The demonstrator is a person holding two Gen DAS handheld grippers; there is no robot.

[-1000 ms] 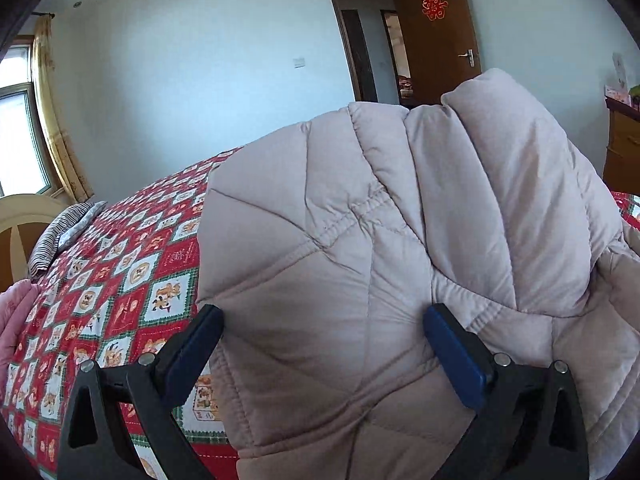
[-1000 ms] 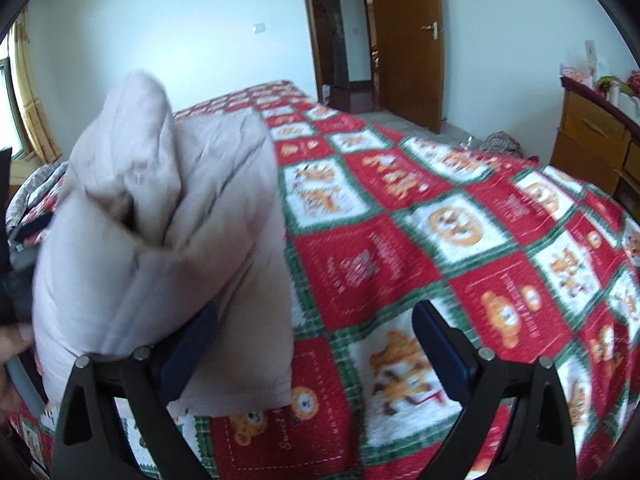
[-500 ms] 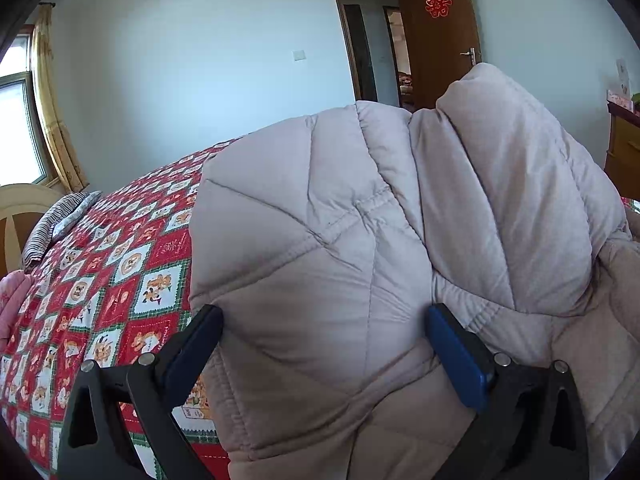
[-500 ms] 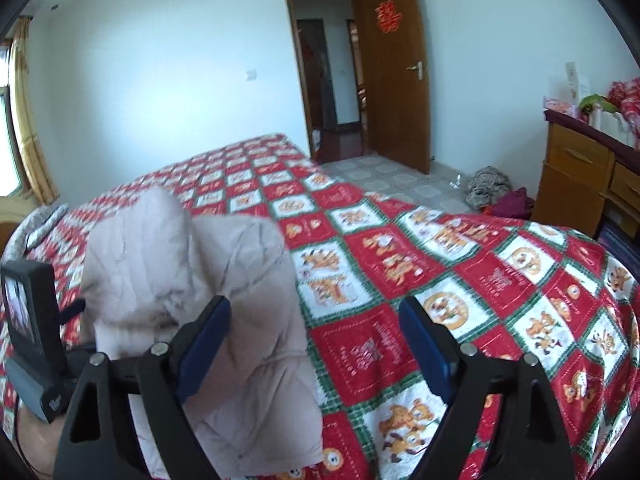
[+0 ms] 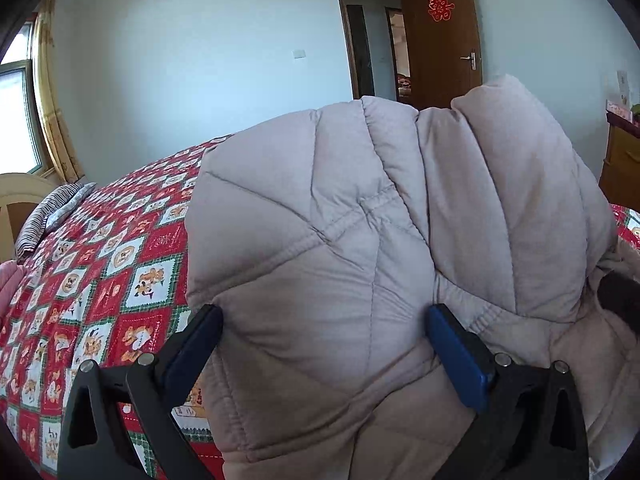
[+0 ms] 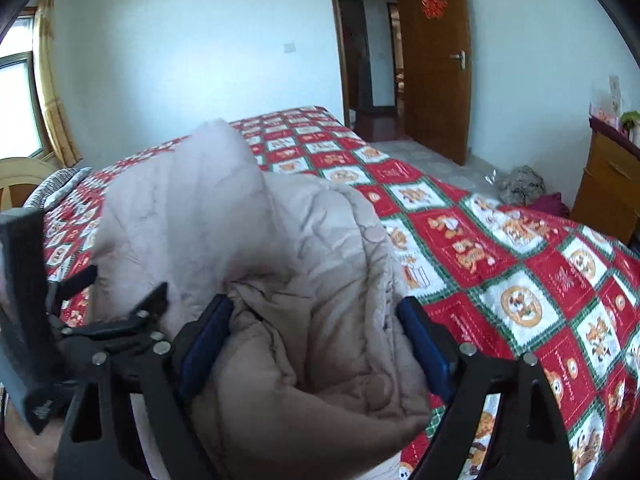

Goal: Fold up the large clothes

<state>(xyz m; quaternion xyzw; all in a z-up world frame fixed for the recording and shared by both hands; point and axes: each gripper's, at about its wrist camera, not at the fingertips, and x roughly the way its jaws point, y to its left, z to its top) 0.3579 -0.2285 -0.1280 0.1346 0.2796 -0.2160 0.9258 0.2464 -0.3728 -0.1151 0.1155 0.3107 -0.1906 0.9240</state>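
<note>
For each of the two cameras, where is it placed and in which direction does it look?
Left wrist view: on the left tongs, looking across the bed toward the door; its blue pads flank the beige padded coat.
Right wrist view: on the right tongs, facing likewise; the left tongs show beside it.
Shared: coat, red patterned bedspread, door.

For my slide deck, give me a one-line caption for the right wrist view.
Right gripper straddles a bunched beige quilted padded coat on a red cartoon-patterned bedspread.
</note>
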